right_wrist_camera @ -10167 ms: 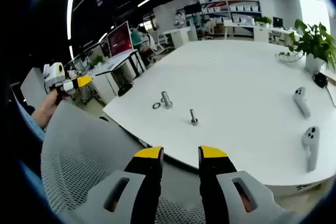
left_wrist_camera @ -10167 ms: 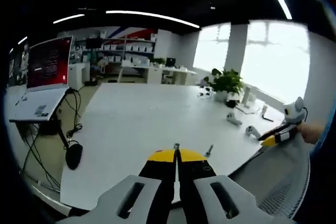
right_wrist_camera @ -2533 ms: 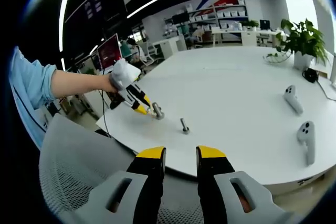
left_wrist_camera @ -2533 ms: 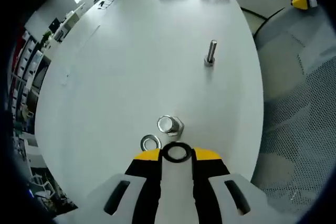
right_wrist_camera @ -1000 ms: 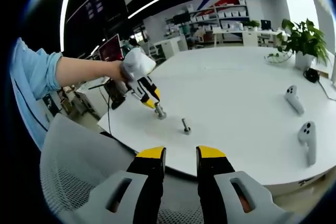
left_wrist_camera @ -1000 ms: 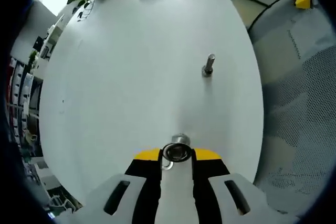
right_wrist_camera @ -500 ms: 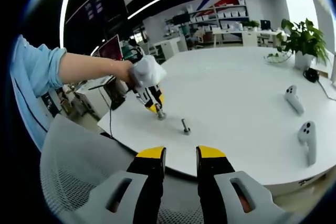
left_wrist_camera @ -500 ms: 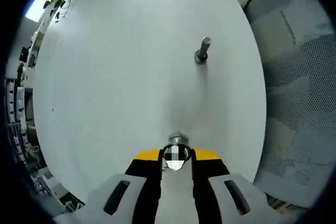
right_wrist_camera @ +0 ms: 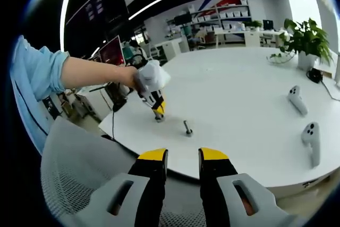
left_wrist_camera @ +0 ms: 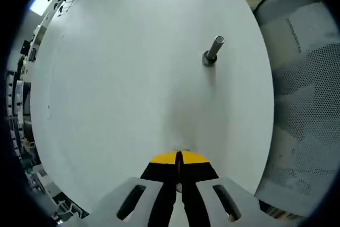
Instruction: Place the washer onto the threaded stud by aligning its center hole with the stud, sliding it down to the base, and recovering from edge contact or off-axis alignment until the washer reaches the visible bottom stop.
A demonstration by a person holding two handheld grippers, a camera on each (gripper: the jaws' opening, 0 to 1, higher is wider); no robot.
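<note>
Your left hand-held gripper [left_wrist_camera: 179,158] points steeply down at the white counter [left_wrist_camera: 122,78], its yellow-tipped jaws pressed together with barely a slit between them. A small bit of metal shows at the slit, too little to tell whether it is the washer or the stud. Further out on the counter a bolt [left_wrist_camera: 212,50] stands head-down, well apart from your jaws. In the right gripper view, your right hand-held gripper [right_wrist_camera: 182,155] hangs over a mesh chair back [right_wrist_camera: 79,174], jaws narrowly parted and holding nothing. Beyond it, two white controllers [right_wrist_camera: 303,115] lie near the counter's edge.
</note>
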